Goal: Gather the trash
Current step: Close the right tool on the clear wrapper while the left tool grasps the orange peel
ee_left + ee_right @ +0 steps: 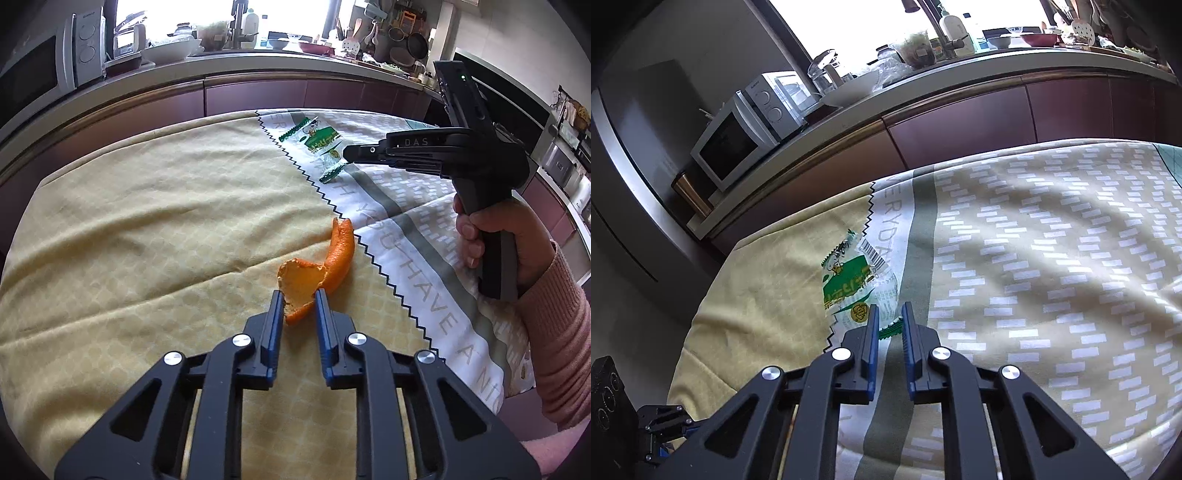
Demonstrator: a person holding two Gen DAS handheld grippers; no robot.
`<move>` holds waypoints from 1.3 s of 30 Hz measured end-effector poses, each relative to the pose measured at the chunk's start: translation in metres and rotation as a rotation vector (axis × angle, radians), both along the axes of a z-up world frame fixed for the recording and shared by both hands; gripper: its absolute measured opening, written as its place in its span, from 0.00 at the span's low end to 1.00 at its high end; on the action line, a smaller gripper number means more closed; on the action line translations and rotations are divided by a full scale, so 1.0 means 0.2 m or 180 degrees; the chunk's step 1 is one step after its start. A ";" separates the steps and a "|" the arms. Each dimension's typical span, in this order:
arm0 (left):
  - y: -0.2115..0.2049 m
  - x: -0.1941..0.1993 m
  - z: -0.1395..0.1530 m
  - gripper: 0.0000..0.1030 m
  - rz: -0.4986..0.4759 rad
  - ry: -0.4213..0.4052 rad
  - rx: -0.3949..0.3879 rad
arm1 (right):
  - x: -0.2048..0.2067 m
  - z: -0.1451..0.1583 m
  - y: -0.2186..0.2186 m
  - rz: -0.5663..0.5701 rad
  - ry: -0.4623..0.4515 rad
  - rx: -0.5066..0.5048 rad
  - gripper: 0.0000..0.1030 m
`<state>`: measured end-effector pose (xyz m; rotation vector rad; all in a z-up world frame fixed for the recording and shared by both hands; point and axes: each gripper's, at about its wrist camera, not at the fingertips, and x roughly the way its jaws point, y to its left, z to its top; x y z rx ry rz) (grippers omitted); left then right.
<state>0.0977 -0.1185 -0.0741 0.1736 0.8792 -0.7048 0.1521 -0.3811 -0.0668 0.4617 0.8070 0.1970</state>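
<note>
An orange peel (317,269) lies on the yellow cloth (147,229). My left gripper (300,297) is open, its tips on either side of the peel's near end. A clear and green plastic wrapper (857,284) lies across the seam of the yellow and patterned cloths; it also shows in the left wrist view (317,142). My right gripper (889,312) is open around the wrapper's near edge. It shows from the side in the left wrist view (349,153), held by a hand.
The patterned cloth (1052,258) covers the right part of the table. Behind the table runs a kitchen counter (258,62) with a microwave (735,144), bowls and bottles. The left gripper's body (661,424) sits at the lower left.
</note>
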 end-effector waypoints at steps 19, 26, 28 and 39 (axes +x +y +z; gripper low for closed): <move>0.13 -0.06 0.06 0.08 0.0109 -0.0167 -0.0109 | -0.20 0.12 0.08 0.0147 -0.0360 0.0109 0.06; 0.25 -0.10 0.07 0.08 0.0168 -0.0186 -0.0114 | -0.27 0.17 0.16 0.0317 -0.0434 0.0204 0.06; 0.27 -0.12 0.06 0.08 0.0159 -0.0145 -0.0120 | -0.29 0.17 0.18 0.0374 -0.0435 0.0228 0.06; 0.28 -0.09 -0.01 0.38 0.0111 0.0030 -0.0121 | -0.38 0.10 0.33 0.0579 -0.0274 0.0287 0.06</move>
